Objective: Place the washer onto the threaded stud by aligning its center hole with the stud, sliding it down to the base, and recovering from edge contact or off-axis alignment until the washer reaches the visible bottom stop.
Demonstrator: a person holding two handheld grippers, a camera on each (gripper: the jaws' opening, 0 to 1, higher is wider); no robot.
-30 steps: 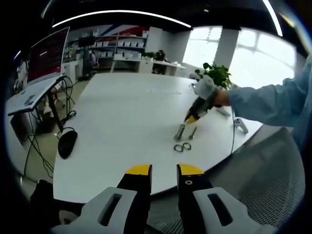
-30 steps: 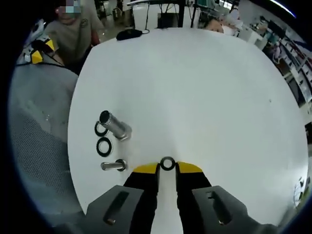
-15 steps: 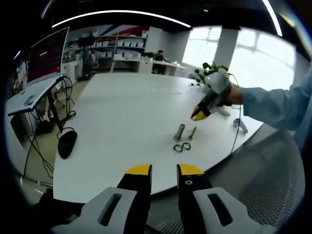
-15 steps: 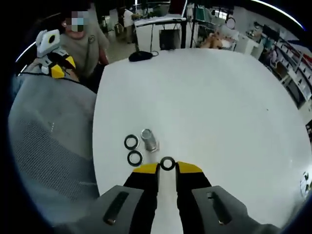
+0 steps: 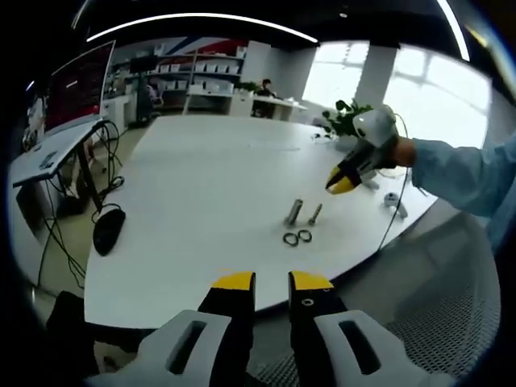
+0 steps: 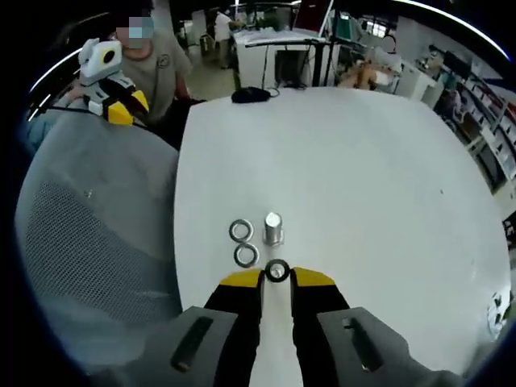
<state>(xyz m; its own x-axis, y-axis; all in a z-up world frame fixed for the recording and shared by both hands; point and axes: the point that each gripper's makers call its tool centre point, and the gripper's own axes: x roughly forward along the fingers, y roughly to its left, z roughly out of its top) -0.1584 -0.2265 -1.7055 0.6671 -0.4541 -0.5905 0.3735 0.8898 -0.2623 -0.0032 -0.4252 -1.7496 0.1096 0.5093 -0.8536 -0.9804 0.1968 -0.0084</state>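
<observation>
Item 1, right gripper (image 6: pixel 276 277), bottom centre of the right gripper view: my jaws clamped on 1 washer (image 6: pixel 277 271), held at the tips.

Item 2, threaded stud (image 6: pixel 273 229), just above the washer, mid-frame: upright, bare; alignment and slide-down I judge all left to do.

Item 3, 2 spare washers (image 6: pixel 242 243), beside the stud, left of centre.

Item 4, table (image 6: pixel 363 177): wide open top above and right; edge runs close at left.

Item 5, left gripper (image 5: pixel 272 283), bottom of the left gripper view: jaws slightly apart, holding nothing, short of the table.
</observation>
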